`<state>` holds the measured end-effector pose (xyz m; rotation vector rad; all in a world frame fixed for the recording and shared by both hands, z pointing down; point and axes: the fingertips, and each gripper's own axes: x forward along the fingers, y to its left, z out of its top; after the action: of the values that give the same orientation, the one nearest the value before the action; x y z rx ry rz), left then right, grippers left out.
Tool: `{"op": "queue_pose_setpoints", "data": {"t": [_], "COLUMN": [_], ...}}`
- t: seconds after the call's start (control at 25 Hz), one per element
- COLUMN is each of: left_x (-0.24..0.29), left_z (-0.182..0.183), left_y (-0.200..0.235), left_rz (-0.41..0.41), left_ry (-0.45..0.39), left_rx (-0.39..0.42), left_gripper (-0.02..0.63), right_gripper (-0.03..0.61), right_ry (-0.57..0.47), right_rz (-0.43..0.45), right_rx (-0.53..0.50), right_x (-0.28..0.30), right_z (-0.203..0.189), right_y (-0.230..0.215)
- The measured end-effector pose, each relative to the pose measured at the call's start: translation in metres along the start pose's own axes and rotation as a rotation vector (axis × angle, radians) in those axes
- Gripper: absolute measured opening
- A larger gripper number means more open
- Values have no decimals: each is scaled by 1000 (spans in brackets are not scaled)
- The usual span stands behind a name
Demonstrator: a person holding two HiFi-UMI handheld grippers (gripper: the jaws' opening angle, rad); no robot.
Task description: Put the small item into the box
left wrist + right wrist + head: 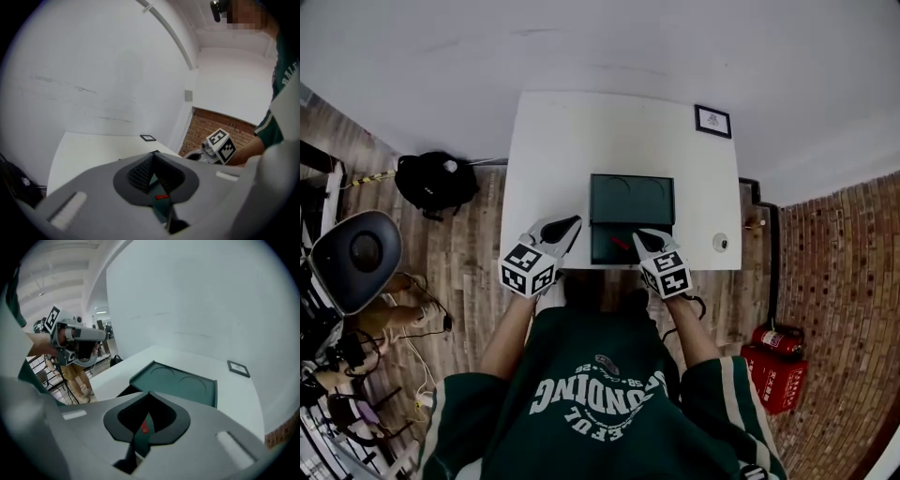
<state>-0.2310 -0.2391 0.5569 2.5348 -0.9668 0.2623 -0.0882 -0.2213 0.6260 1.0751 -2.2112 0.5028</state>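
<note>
1. Down on the white counter [544, 141] sat a dark green box [607, 256], right between the two grippers.
2. Its lid [632, 199] lay open and flat, past the tips of both grippers. The lid had two round shapes pressed into it, seen well from the right gripper view [183, 383].
3. A small red item [621, 245] lay inside the box. It was just beside the tip of the right gripper [642, 235], on its inner side.
4. The left gripper [572, 223] was at the box's other edge, a bit farther from the red item.
5. From the left gripper view, the left gripper [154, 153] had its jaws closed, tips touching, with nothing held. The red item [161, 197] showed low down through the gap under the tips, on the green box floor.
6. From the right gripper view, the right gripper [149, 393] also had its jaws pressed together at the tips and held nothing. The red item [144, 429] showed below them in the same way.
7. A small black framed card [712, 121] lay on the counter far ahead of the right gripper, near the back corner.
8. A little round thing [720, 242] sat on the counter on the outer side of the right gripper.
9. On the wood floor, out past the left gripper, was a black bag [436, 180].
10. A red fire extinguisher [773, 339] lay on the floor behind the right gripper, by the brick wall.
</note>
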Motion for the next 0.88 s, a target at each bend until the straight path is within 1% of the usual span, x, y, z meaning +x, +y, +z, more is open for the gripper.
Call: {"op": "queue_pose_setpoints", "data": {"t": [0.12,0.24,0.4,0.6,0.88], "left_x": [5,7,11,15,19], "left_z": [8,17,33,41,38], "left_y": [-2,-6,-10,-19,-23], "left_rz": [10,18,20,13,8], "left_ry": [-11,-31,-54,-58,-48], "left_rx": [10,23,45,62,65], "left_gripper": [52,52,52,52,52], "right_gripper": [3,3,3,2,2], "right_ry": [-118,-233,-346,-401,-416], "right_rz": [-7,-31,-64,-79,-78], "right_rx": [29,60,80,88,105], "right_x": [-16,-36,-60,-81,-86], "right_z": [29,54,81,94,90], "right_y": [-6,-17,-33,-46,-47]}}
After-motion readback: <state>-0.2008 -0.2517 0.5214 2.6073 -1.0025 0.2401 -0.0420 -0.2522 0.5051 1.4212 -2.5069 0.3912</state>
